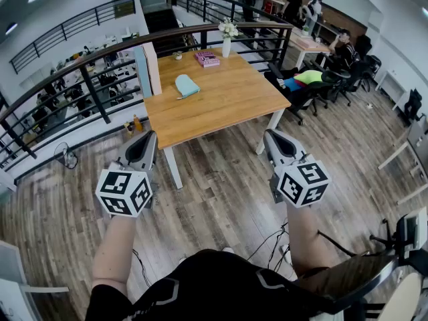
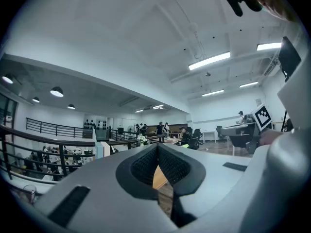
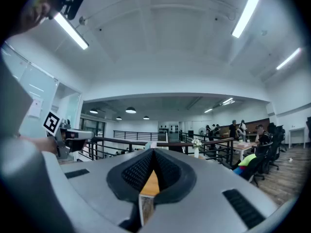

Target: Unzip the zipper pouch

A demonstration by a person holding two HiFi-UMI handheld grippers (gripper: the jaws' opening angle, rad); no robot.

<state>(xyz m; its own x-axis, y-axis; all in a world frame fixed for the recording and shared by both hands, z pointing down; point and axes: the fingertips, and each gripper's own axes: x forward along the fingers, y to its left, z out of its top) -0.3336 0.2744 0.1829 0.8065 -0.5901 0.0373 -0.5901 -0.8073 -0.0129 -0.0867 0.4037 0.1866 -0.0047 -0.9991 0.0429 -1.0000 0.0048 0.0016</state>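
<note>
Lying on the wooden table (image 1: 221, 109), in its far left part, the light blue zipper pouch (image 1: 186, 85) is untouched. Both tongs hang above the floor, short of the table's near edge: the left gripper (image 1: 146, 142) before its near left corner, the right gripper (image 1: 274, 141) before its near right corner. Each has its jaws clenched together, empty.

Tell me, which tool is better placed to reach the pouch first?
Probably left: the pouch lies left on the table, nearer the left tool than the right tool; both shut, empty.
</note>
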